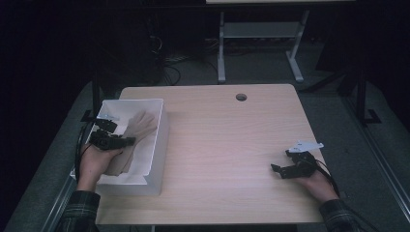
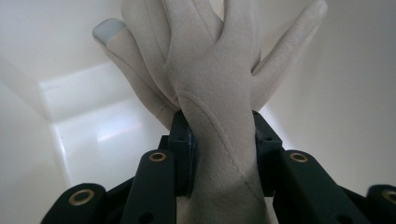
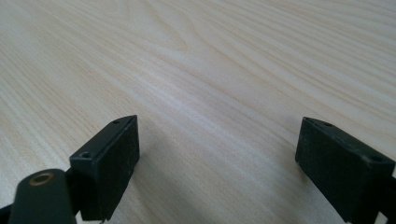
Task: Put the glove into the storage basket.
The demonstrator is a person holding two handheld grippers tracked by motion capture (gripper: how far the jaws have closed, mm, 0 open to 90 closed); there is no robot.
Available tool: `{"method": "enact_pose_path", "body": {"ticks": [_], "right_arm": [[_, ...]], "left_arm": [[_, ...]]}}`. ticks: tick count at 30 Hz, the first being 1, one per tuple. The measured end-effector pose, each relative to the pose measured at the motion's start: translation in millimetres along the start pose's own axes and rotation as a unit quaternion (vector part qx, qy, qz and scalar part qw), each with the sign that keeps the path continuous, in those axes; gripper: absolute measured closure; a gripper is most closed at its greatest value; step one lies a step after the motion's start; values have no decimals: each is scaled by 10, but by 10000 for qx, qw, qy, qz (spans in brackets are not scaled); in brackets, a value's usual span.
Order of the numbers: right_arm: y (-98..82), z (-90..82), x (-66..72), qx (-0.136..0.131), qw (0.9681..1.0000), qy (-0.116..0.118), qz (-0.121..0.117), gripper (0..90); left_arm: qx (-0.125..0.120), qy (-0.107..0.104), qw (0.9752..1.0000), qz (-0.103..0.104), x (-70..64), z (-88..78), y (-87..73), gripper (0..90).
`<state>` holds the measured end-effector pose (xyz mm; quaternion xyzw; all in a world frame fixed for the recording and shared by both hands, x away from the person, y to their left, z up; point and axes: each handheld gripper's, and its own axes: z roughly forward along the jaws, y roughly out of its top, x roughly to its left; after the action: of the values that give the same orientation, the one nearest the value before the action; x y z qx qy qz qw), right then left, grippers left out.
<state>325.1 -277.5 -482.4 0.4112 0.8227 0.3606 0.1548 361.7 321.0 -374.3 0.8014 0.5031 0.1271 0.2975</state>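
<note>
- A light wood-grain table [image 1: 227, 145] stands on grey carpet; a round cable hole [image 1: 241, 97] sits near its far edge.
- The room beyond is dark. A white-framed desk base [image 1: 258, 43] stands behind the table, with cables on the floor to its left.
- A white box [image 1: 157, 145] rests on the table's left side, reaching its left edge.
- A pale beige glove [image 1: 138, 130] lies inside the box, fingers pointing away from the person.
- The left gripper [image 1: 126, 141] is down in the box, its jaws clamped on the glove [image 2: 219, 140] at the wrist part, fingers fanning above the jaws against the white walls.
- The right gripper [image 1: 275, 169] rests low at the table's right side, jaws spread wide with only bare wood [image 3: 210, 70] between them.
</note>
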Motion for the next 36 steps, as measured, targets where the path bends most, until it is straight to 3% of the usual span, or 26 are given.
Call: {"method": "enact_pose_path", "body": {"ticks": [9, 17, 20, 28, 31, 36], "right_arm": [[0, 0, 0, -2, 10000, 0, 1, 131], [0, 0, 0, 3, 10000, -2, 0, 131], [0, 0, 1, 1, 10000, -5, 2, 131], [-1, 0, 2, -1, 10000, -10, 1, 131], [0, -1, 2, 3, 10000, -6, 5, 132], [0, 0, 2, 1, 10000, -7, 6, 132]], "left_arm": [[308, 83, 9995, -5, 21, 311, -134, 671], [541, 47, 9985, -23, 33, 445, -198, 637], [677, 33, 9977, -6, 37, 485, -211, 568], [760, 5, 9971, -30, 39, 545, -220, 258], [667, 23, 9978, 34, 37, 524, -206, 174], [425, -29, 9991, -17, 43, 415, -156, 140]]}}
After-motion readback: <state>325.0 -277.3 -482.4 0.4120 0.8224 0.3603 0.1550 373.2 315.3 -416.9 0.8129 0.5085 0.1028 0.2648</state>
